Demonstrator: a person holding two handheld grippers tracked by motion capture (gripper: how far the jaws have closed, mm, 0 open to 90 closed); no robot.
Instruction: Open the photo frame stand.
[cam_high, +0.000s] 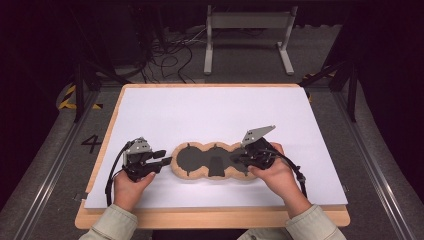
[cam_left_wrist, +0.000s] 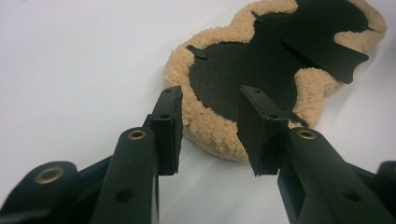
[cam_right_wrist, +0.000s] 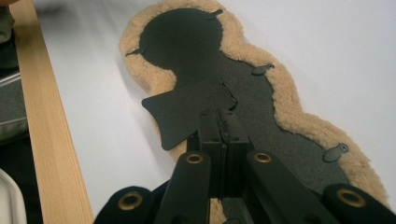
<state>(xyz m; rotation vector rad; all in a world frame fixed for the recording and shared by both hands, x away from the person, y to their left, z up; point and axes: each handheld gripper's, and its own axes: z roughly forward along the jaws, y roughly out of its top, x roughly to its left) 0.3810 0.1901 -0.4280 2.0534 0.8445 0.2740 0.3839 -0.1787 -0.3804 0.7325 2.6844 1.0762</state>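
While the fleece pad lies flat on the white worktop, near its front edge and between the two hands, the left gripper is held at the pad's left end. Its fingers are set partly open; the woolly edge is seen between them, but whether it is touched cannot be told. The right gripper is positioned over the pad's right end, with its fingers closed together. Their tips lie against the dark flap; whether it is pinched cannot be told. The pad is formed as three joined rounded lobes. A tan, curly fleece rim surrounds a flat, dark, matt face. Small dark tabs are spaced along the rim.
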